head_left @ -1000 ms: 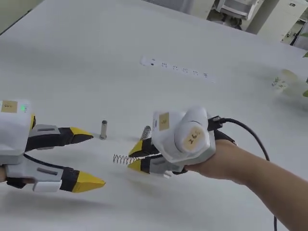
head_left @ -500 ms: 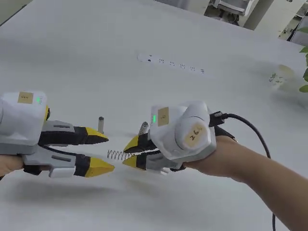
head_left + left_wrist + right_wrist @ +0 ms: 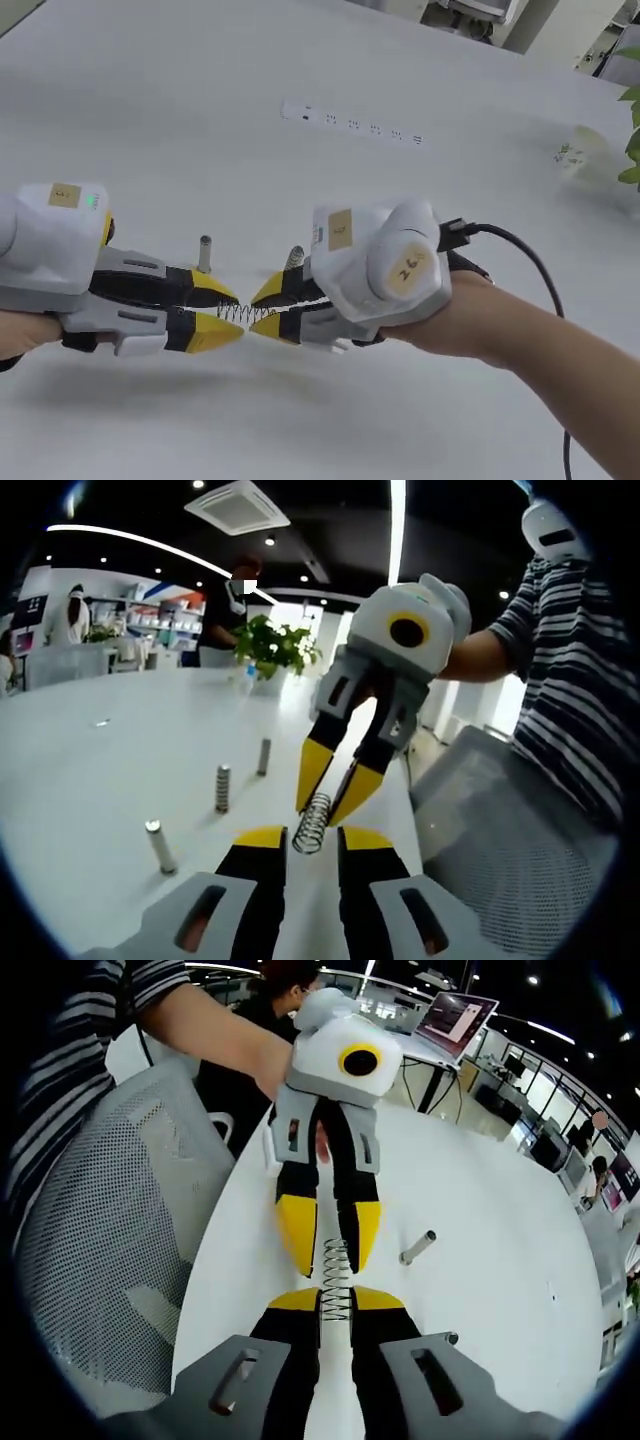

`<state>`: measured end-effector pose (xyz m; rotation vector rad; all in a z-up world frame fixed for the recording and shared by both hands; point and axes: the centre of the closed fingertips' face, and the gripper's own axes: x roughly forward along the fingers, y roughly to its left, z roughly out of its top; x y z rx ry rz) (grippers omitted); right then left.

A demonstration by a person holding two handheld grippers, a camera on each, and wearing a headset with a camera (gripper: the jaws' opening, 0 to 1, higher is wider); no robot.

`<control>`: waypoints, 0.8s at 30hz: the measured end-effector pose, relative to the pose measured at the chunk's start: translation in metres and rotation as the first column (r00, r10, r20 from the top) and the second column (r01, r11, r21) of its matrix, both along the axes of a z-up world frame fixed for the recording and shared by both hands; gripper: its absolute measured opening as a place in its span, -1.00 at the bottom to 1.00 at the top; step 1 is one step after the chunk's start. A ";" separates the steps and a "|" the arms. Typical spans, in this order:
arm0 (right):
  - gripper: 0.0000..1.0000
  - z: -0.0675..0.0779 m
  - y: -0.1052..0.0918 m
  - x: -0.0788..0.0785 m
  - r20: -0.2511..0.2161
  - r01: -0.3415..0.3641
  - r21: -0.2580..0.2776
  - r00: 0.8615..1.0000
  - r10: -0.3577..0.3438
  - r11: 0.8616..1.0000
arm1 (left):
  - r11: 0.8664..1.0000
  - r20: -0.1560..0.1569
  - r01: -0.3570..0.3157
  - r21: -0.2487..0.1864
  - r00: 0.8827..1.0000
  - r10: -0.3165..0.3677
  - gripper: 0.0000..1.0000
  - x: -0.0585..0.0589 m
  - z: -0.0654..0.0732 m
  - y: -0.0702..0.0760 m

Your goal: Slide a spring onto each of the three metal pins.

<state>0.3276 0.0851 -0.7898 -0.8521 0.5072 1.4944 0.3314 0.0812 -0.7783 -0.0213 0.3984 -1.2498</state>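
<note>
Holding one spring [image 3: 245,314] level above the workbench [image 3: 150,120], just on the near side of the pin row. Clamping its right end in the right gripper [image 3: 255,313], jaws pinched down onto the coils. Bracketing its left end with the left gripper [image 3: 238,315], jaws set at roughly the coil's width, one either side; cannot tell whether pressing or merely flanking. Facing tip to tip, yellow tips almost meeting.

Counting pins in the left gripper view: left pin [image 3: 160,846] bare; middle pin [image 3: 224,770] sleeved by a fitted spring [image 3: 223,790] along most of its length; right pin [image 3: 264,756] looking bare, though small and far off. All three upright on the workbench, apart from one another.

Judging progress: one of three done, two to go. Reads as a hand-over or re-grip of the second spring, not yet lined up with any pin. Likely needed next: settle on one firm hold, turn the spring upright, bring its open end over a bare pin, lower. Worth watching: thin coil caught between two tools, easy to stretch, kink or flick away on release.
</note>
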 end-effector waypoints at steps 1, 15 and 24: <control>-0.84 0.000 0.000 0.000 0.001 -0.001 0.000 1.000 0.001 1.000 | 1.000 0.000 0.000 -0.002 1.000 0.000 -0.79 0.000 0.000 0.000; -0.84 0.003 0.000 -0.002 -0.010 0.002 0.018 1.000 -0.002 1.000 | 1.000 0.022 0.020 -0.015 1.000 -0.019 -0.93 -0.002 0.004 -0.004; -0.84 0.004 -0.002 -0.005 -0.018 0.005 0.021 1.000 -0.005 1.000 | 0.998 0.026 0.059 -0.022 0.998 -0.058 -0.96 -0.005 0.006 -0.006</control>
